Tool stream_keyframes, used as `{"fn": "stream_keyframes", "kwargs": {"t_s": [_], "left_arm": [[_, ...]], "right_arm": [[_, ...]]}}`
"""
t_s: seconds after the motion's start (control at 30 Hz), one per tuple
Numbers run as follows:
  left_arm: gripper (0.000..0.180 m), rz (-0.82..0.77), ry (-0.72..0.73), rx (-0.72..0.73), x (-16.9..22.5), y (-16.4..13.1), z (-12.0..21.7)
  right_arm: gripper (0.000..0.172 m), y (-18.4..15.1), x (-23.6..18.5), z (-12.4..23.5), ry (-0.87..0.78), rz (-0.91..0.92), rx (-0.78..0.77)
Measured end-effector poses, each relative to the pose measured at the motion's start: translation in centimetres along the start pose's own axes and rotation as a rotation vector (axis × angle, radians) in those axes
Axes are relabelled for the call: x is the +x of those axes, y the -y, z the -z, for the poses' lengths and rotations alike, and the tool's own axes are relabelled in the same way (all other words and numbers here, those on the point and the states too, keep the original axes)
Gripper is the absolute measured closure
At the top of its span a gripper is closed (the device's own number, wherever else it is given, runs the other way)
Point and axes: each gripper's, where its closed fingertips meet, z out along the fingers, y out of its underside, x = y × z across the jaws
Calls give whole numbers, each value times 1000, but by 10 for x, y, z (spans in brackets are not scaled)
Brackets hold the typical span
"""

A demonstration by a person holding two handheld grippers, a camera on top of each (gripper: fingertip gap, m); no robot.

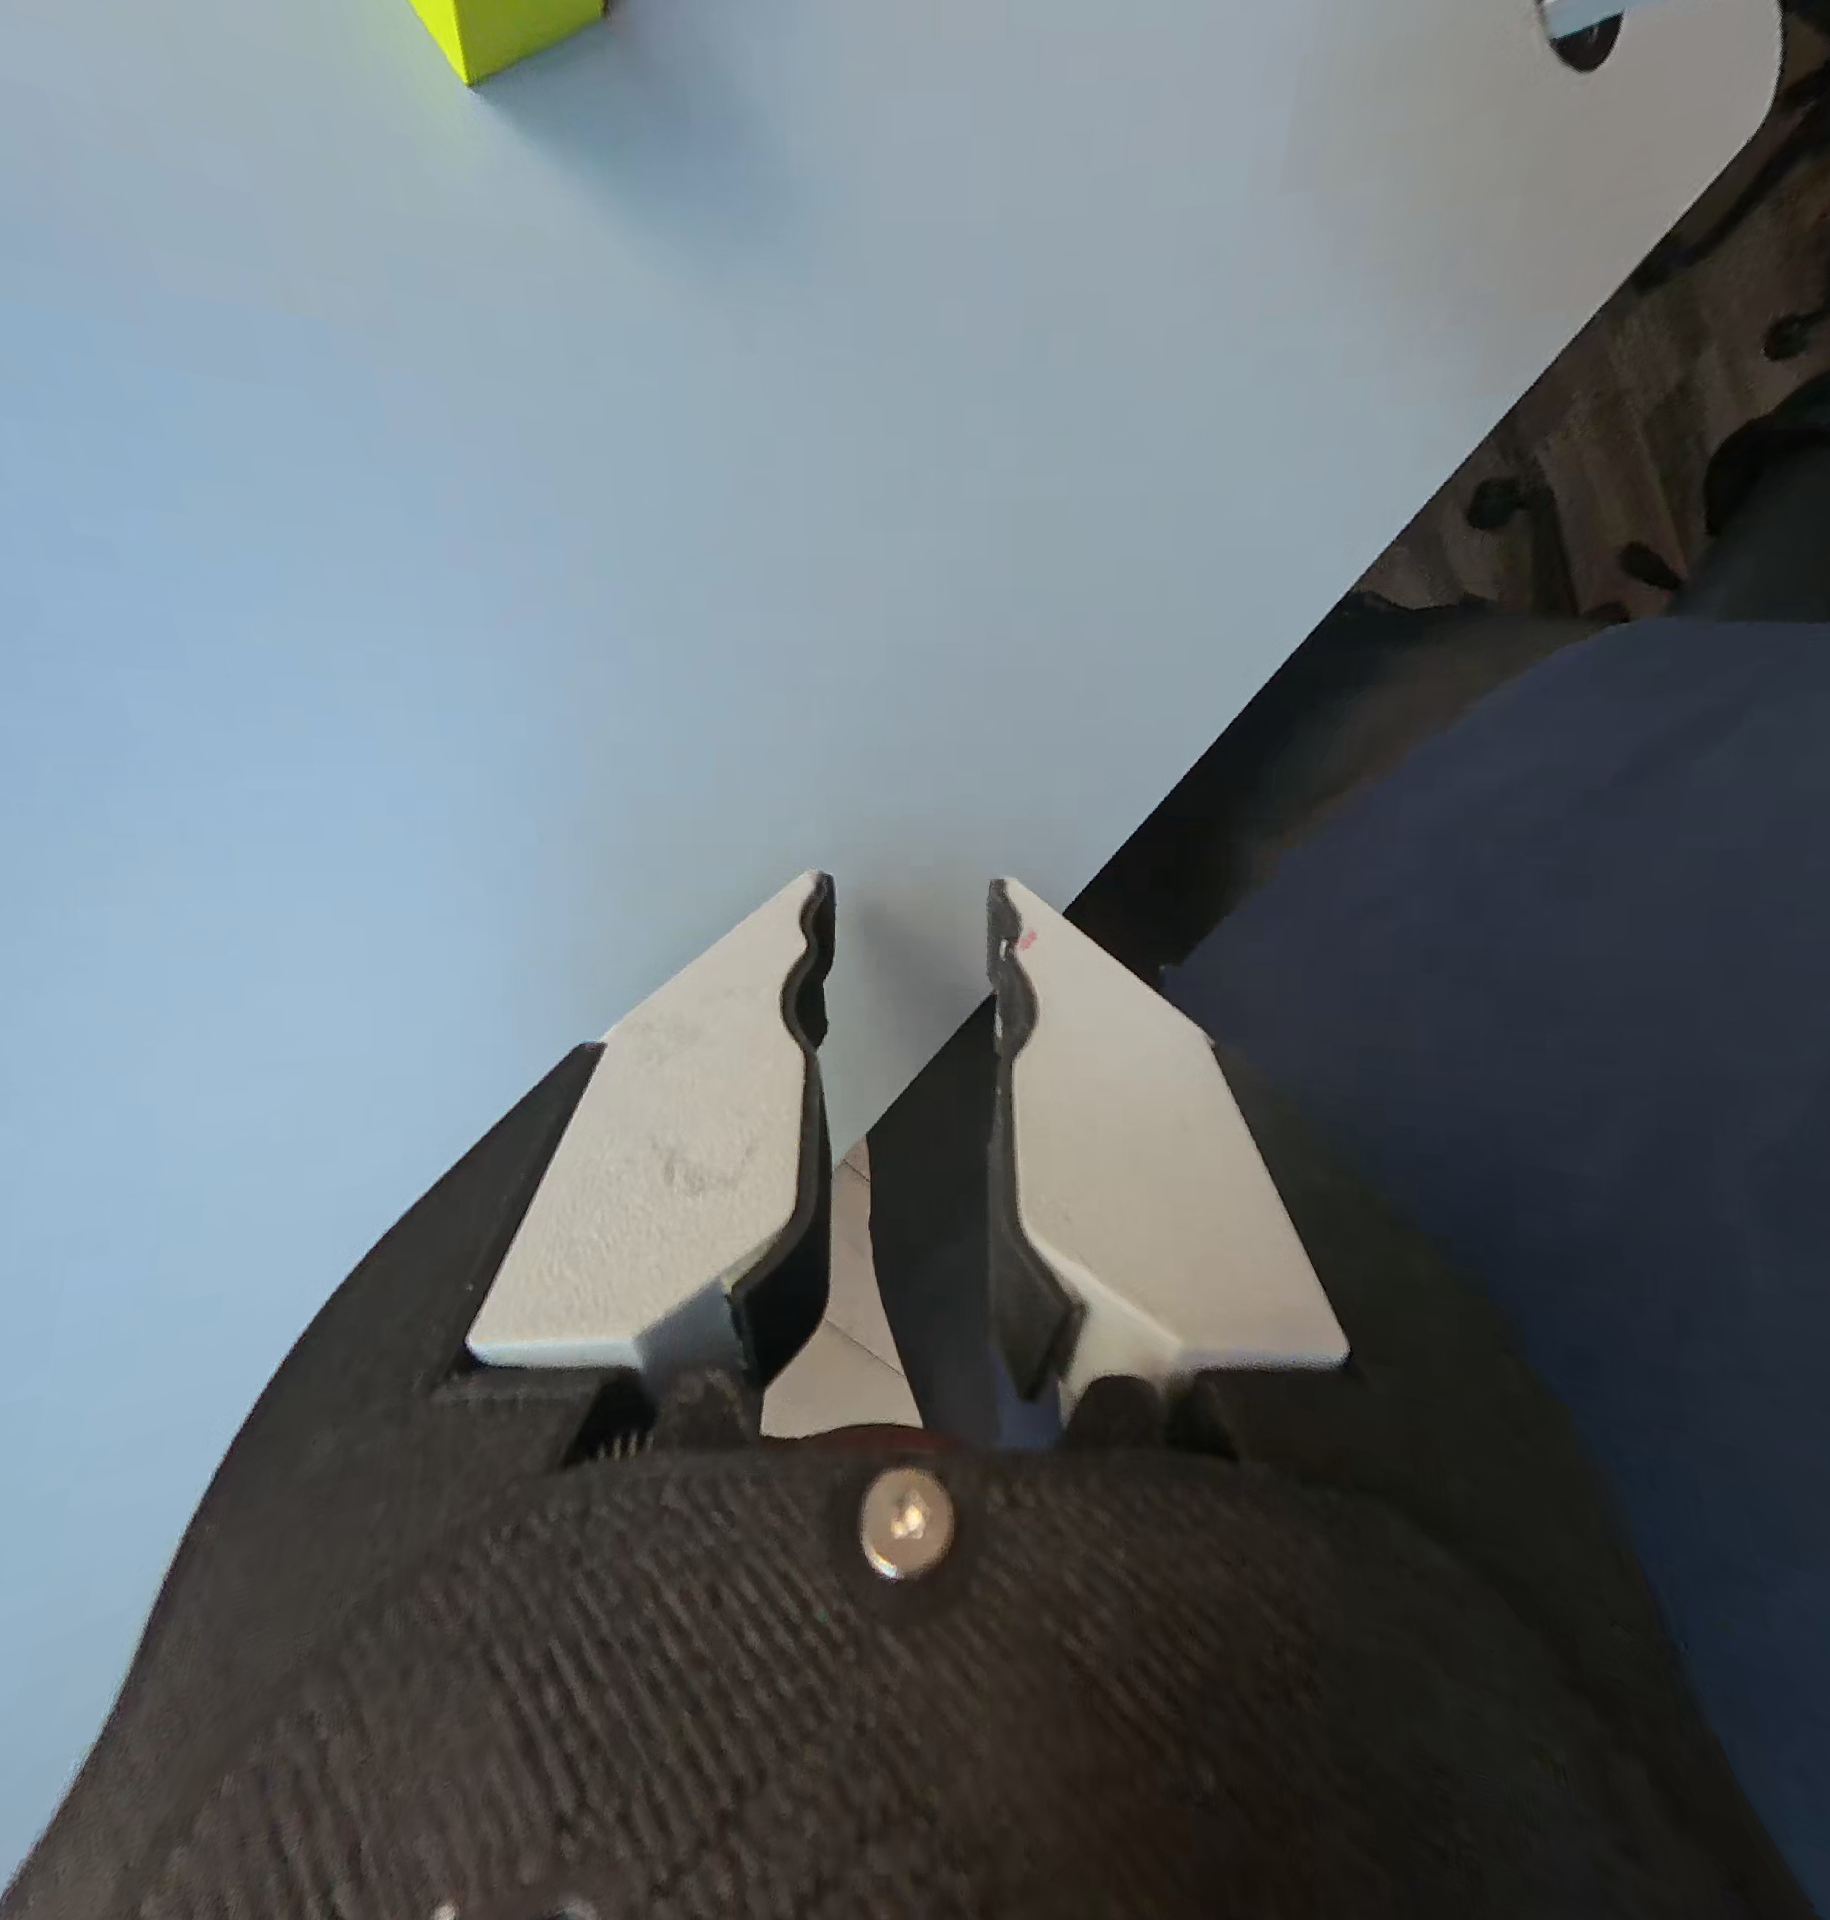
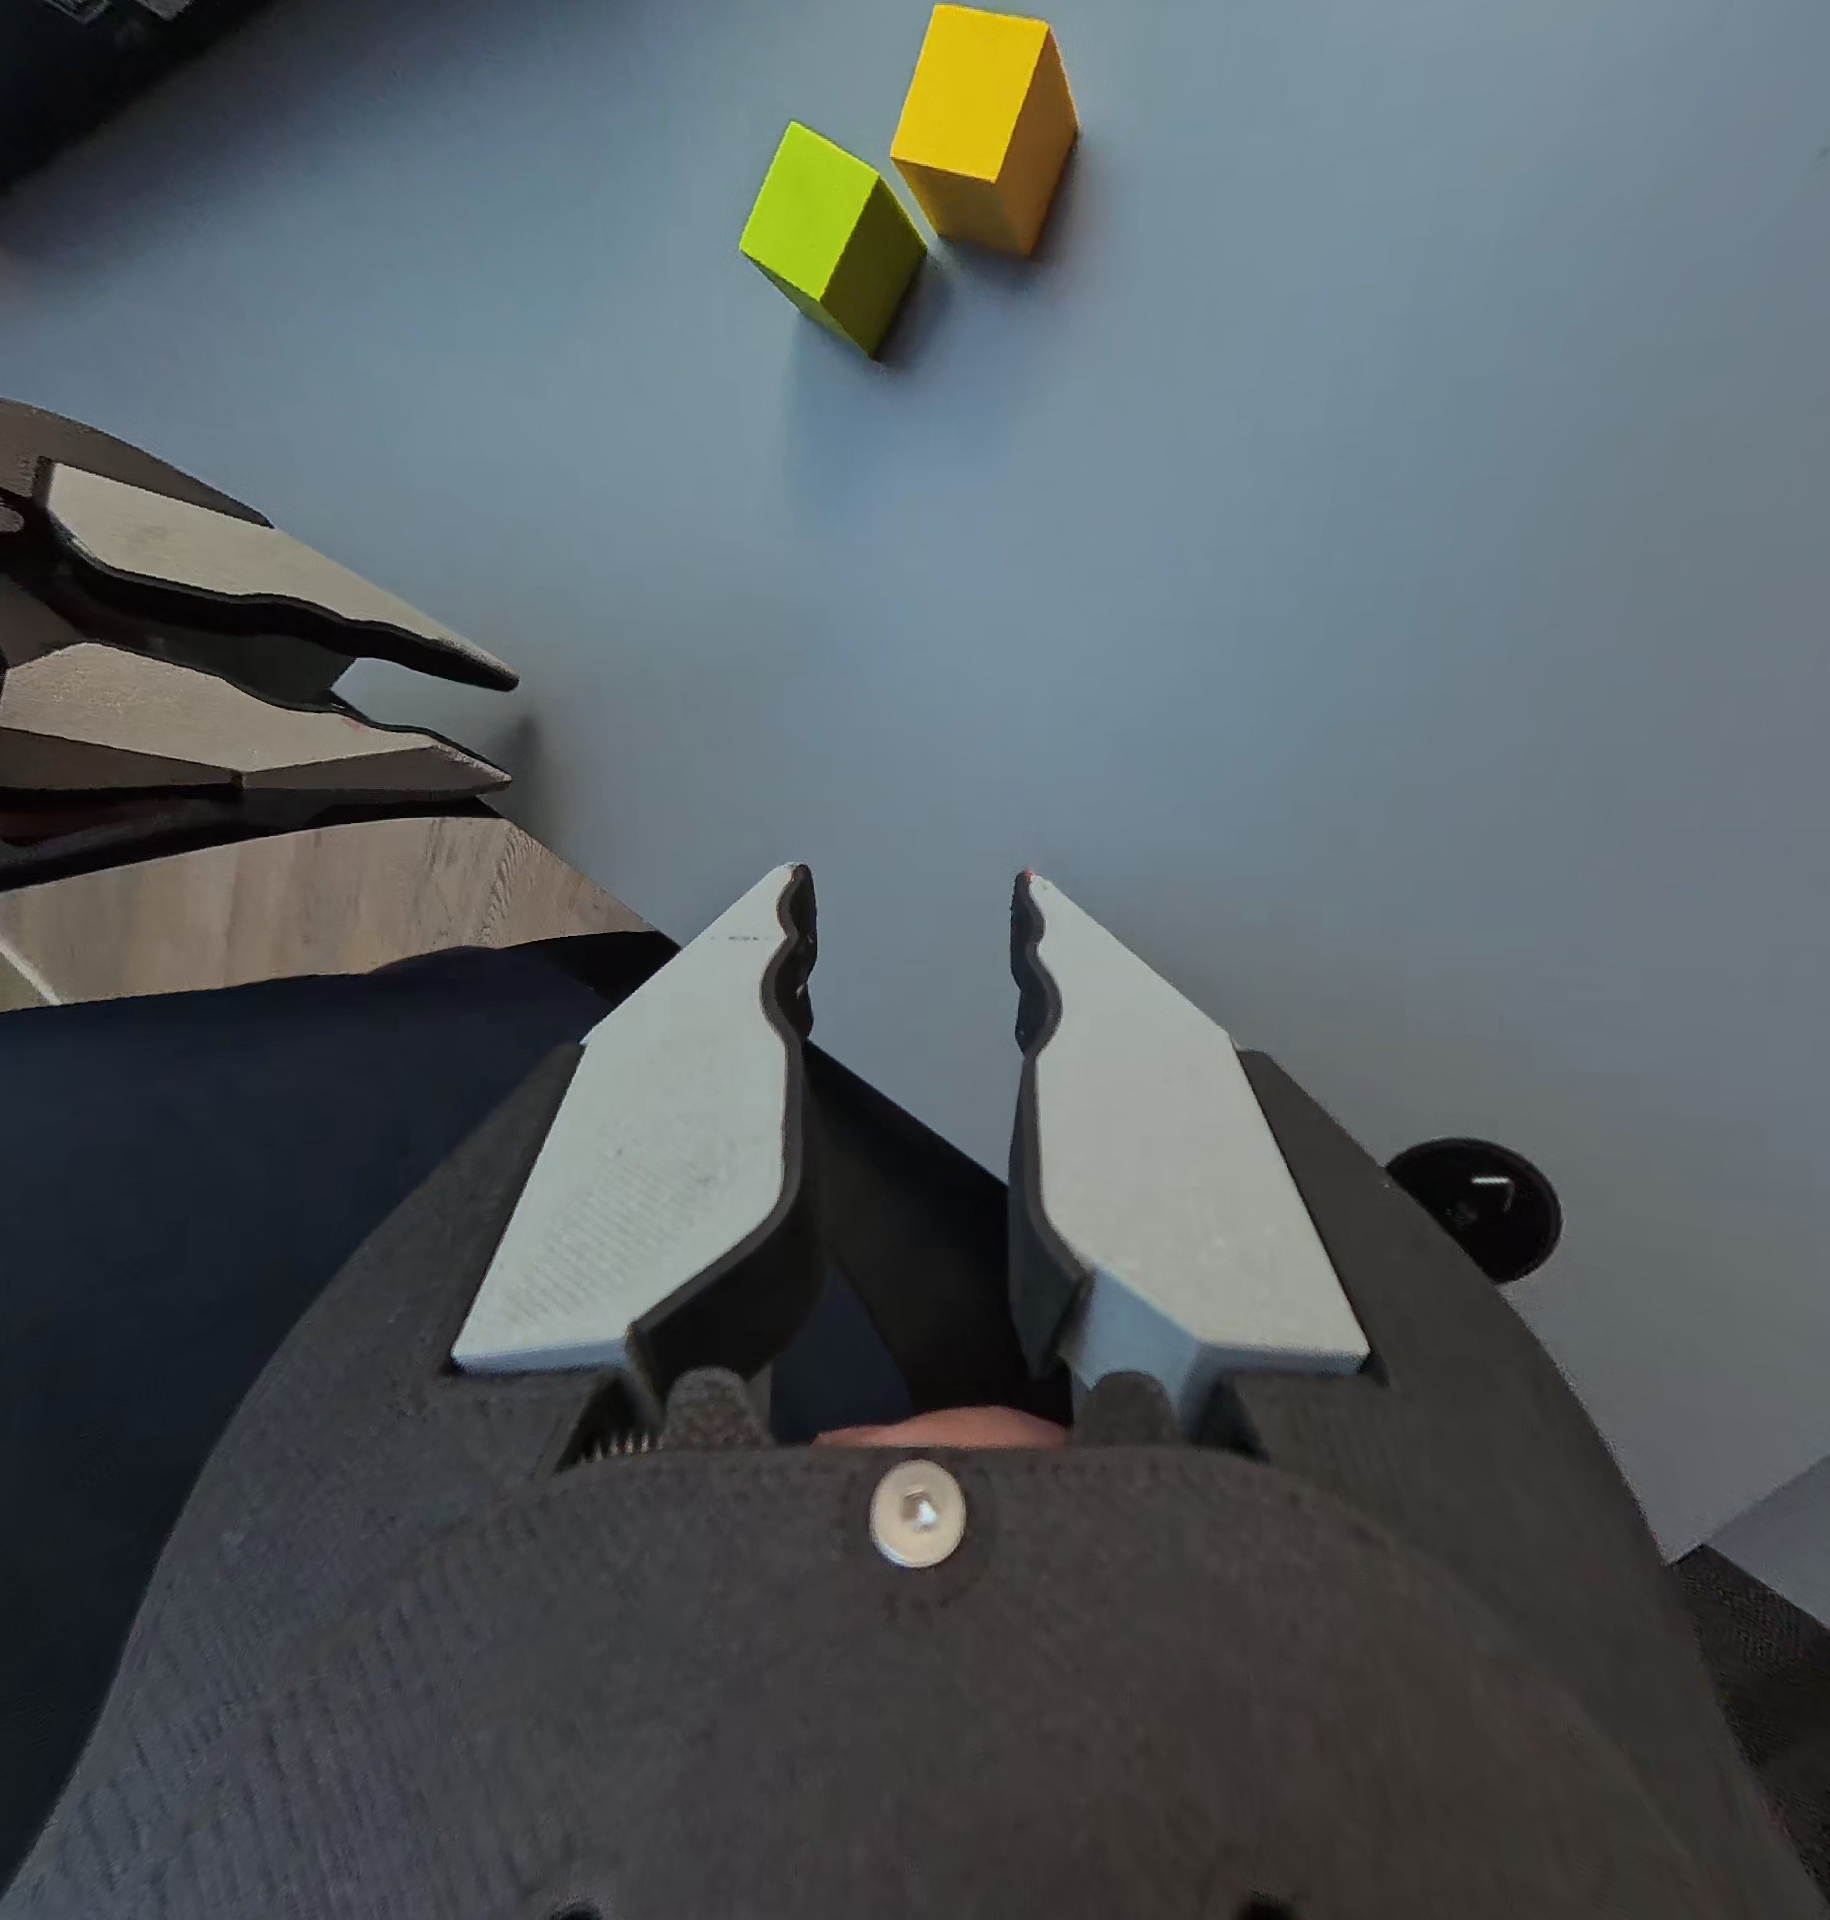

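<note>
Left gripper (image 1: 911, 894): jaws spread, nothing between them, over the near edge of the table (image 1: 475, 623); seen also from the right wrist view at the left edge, tips apart.
Right gripper (image 2: 916, 883): jaws spread a little wider, nothing between them, over bare table just past its near edge.
Green block (image 2: 833, 239): far ahead on the table, well apart from both grippers; only a corner in the left wrist view at the top edge.
Yellow block (image 2: 984, 125): just beside the green block, behind and to its right, a narrow gap between them.
Black round disc (image 2: 1477, 1205): flat on the table, right of the right gripper, partly hidden by its body.
Dark blue cloth (image 1: 1513, 1143): below the table edge, under both grippers.
Floor (image 2: 215, 904): wood-toned, beneath the left gripper.
Between grippers and blocks: bare table only.
</note>
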Motion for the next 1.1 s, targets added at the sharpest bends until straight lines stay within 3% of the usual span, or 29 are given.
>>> {"fn": "stream_keyframes", "kwargs": {"t_s": [0.23,0.4,0.63,0.9,1.1], "left_arm": [[154,28,-25,4,3,5,-8],[154,27,-8,1,12,14,-12],[159,9,66,-13,17,32,-28],[159,27,168,-113,41,54,-52],[160,72,202,-170,67,68,-63]], "right_arm": [[137,-16,10,17,-62,15,1],[138,-26,39,36,-106,50,2],[138,-14,94,59,-69,-4,171],[136,14,163,98,-228,342,326],[127,5,210,109,-162,339,320]]}}
